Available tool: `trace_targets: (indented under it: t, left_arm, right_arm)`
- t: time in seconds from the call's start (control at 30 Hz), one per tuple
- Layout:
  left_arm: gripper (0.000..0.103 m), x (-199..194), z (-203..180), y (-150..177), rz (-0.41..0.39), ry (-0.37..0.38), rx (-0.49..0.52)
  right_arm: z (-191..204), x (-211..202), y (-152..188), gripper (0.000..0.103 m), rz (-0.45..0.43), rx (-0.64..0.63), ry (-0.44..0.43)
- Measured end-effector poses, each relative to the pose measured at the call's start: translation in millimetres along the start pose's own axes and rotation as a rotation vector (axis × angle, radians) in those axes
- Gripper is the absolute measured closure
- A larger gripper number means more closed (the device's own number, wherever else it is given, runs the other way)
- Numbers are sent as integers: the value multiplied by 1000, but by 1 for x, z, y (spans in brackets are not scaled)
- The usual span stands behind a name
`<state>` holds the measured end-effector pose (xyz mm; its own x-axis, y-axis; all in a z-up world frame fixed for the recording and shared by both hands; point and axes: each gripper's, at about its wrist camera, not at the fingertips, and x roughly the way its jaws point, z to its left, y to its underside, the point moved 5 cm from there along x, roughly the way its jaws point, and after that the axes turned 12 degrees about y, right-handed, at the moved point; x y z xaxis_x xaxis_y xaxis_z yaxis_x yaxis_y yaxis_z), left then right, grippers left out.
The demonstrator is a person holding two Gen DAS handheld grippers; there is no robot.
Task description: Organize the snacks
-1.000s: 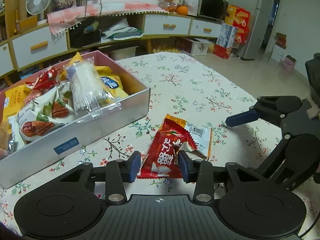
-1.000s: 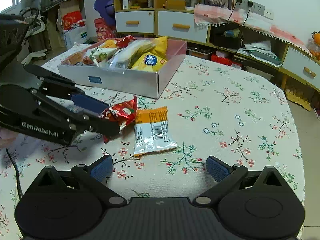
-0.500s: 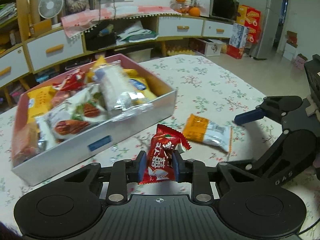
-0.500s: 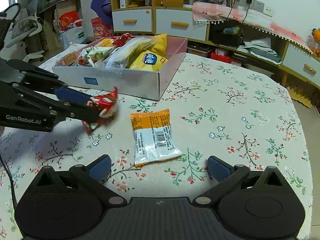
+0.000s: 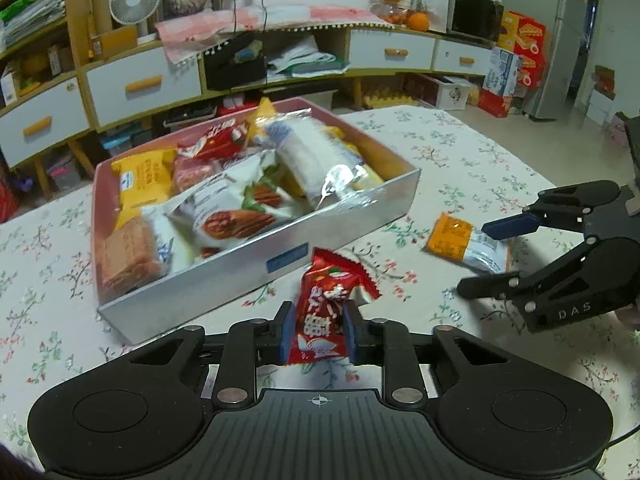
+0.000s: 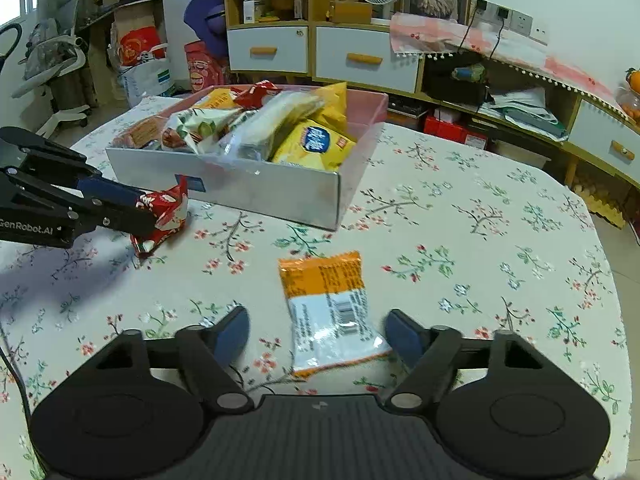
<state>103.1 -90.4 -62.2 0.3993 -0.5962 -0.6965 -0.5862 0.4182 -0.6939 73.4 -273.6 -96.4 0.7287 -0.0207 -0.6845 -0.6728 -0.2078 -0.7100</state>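
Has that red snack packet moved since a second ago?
Yes. The red snack packet, pinched in the left gripper, has left the orange-and-white packet and gone left, closer to the silver box, in the right wrist view.

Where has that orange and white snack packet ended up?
The orange and white snack packet lies flat on the flowered tablecloth, in front of the snack box, between the closing jaws of the right tool, not yet pinched.
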Motion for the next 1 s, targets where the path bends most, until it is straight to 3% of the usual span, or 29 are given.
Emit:
trace_targets:
  t: [0.13,0.23,0.4,0.47,0.57,1.0]
  left_arm:
    - [73,2,2,2,-2,13,-7]
    - [68,6,3,3,-2,9,-15]
    - [67,10,2,3,-9,-1,-16]
    - [76,10,0,2,-11,-23,-8]
    - [80,8,-3,0,-14,-39,-8]
    - [83,-28,-2,-8,-56,15,-33]
  right_arm:
    - [10,-2,-5,92,-7,-21,-17]
    - [17,-2,-8,93,-14,-45,-14]
    - [20,-5,-10,96,-18,-48,-19]
    - [21,-6,-11,96,-18,-50,-20]
    - [22,-9,-11,96,-18,-46,-16]
    - [18,-36,-39,96,-106,71,-38]
